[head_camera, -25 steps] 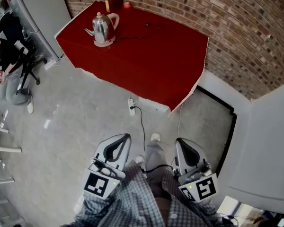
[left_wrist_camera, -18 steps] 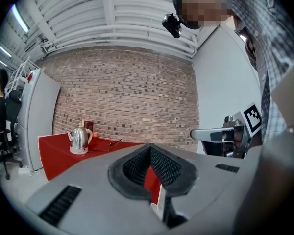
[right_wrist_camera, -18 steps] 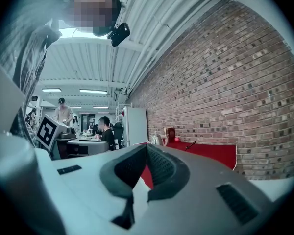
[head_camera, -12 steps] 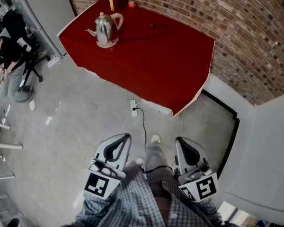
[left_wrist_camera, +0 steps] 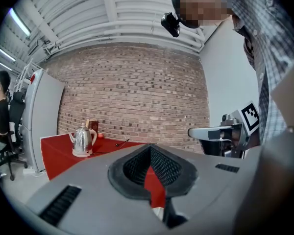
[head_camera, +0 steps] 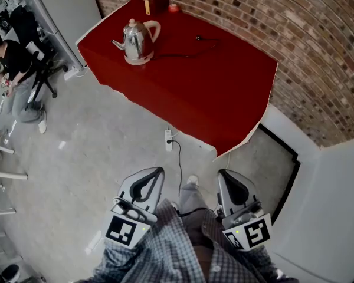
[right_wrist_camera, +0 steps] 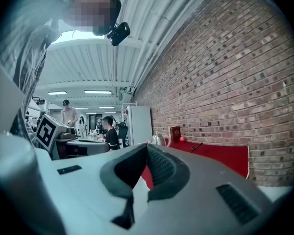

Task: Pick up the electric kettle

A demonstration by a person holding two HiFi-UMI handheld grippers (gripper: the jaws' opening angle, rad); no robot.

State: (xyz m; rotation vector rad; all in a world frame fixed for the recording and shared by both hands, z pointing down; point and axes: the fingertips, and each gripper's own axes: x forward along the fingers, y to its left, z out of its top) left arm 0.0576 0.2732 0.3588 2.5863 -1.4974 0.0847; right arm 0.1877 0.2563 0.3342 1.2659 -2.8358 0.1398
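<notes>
Both tools are shut and empty: left gripper (head_camera: 148,178) and right gripper (head_camera: 226,178) have jaws together with nothing between them. They sit low in the head view, over bare floor, short of the table (head_camera: 224,99).

The electric kettle (head_camera: 137,41) stands upright on its base at the upper left of the red table, well apart from both grippers. It lies almost straight up-frame from the left gripper and up and to the left of the right one, so the left is nearer.

The spout-to-handle axis runs across the frame, spout left, handle (head_camera: 156,28) right.

In the left gripper view the kettle (left_wrist_camera: 83,140) sits left of the jaw line. In the right gripper view it (right_wrist_camera: 159,139) is small, just above the jaws.

Likely needs: close the gap, open the jaws, come at the handle from its right side.
</notes>
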